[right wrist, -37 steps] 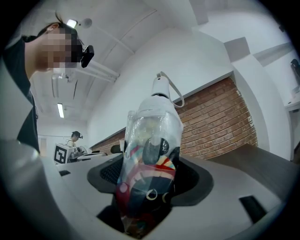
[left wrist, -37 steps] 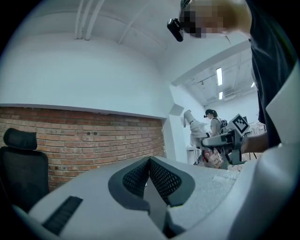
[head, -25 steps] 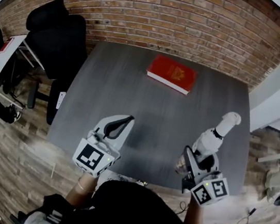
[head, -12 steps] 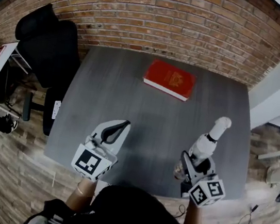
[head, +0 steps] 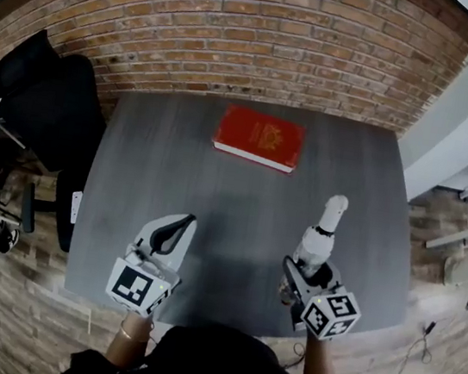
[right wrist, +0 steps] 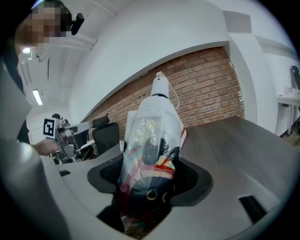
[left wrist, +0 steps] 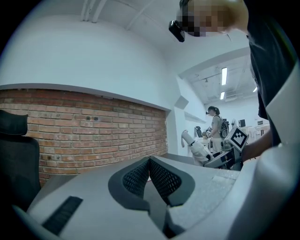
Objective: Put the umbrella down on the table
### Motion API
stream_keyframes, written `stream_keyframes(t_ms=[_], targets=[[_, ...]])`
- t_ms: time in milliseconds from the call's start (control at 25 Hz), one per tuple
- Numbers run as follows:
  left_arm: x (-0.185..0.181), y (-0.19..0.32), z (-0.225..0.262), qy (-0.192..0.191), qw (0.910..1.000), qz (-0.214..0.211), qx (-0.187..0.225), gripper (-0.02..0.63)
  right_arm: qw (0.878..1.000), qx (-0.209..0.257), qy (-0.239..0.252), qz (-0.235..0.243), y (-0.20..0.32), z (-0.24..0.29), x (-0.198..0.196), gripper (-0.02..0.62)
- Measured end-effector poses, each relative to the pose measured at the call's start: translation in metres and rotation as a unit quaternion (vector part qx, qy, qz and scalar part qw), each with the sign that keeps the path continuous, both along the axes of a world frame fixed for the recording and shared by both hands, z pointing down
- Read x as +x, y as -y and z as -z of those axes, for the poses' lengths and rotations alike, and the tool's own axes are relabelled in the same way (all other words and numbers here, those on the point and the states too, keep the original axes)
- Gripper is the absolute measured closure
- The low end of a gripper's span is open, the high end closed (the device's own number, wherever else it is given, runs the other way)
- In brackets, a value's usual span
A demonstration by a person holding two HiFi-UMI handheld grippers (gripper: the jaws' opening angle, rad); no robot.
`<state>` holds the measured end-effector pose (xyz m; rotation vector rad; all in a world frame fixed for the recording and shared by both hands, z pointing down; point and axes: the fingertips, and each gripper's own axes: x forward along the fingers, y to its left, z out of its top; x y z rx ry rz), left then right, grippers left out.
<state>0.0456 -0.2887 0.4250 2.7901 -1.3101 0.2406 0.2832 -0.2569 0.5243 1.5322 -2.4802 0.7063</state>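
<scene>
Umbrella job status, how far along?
Done: the folded umbrella is clamped in the right gripper's jaws, over the table. In hand: it is held with its white handle end tilted up, seemingly off the surface. Left: lay it on the bare tabletop and open the jaws. The left gripper is shut and empty.

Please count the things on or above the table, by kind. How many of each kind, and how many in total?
book: 1
umbrella: 1
grippers: 2 (left gripper, right gripper)
total: 4
</scene>
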Motion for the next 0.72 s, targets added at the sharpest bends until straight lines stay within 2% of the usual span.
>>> stream_keyframes(t_ms=[440, 720], targets=[[-0.012, 0.013, -0.016, -0.006, 0.9998, 0.008, -0.020, 0.603, 0.998, -0.053, -0.029, 0.009, 0.012, -0.039, -0.003, 0.307], [-0.021, 0.018, -0.022, -0.008, 0.9995, 0.014, -0.027, 0.603, 0.996, -0.068, -0.046, 0.020, 0.022, -0.060, -0.008, 0.307]])
